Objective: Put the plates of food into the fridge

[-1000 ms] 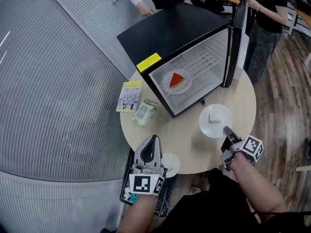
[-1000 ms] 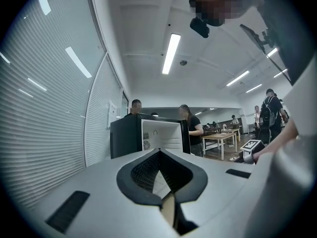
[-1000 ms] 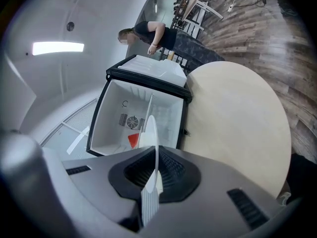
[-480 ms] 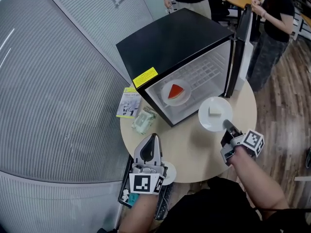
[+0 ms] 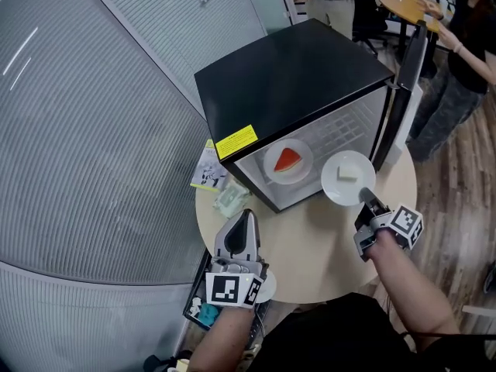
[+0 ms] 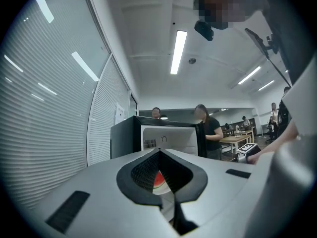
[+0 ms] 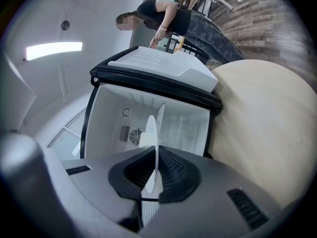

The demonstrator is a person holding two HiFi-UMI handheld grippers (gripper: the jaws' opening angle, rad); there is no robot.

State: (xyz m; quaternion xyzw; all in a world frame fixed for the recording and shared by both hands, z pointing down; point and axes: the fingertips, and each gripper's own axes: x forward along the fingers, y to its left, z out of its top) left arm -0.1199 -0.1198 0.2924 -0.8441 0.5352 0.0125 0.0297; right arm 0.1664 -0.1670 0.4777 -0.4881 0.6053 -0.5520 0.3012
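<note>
**Loading Status**

The right gripper (image 5: 365, 199) is clamping its fingers on the rim of the round white plate (image 5: 348, 184), which is carrying a pale food block. The plate is hovering above the round beige counter (image 5: 310, 239), just in front of the open black compact fridge (image 5: 294, 76). The left gripper (image 5: 246, 215) is holding its fingers together, empty.

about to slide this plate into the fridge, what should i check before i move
1. fridge door open wide: ok
2. right gripper jaws shut on the white plate rim: ok
3. food piece well inside the plate's edge: ok
4. bare shelf to the right of the red-slice plate: ok
5. plate held level: cannot tell
6. left gripper clear of the path: ok
</note>
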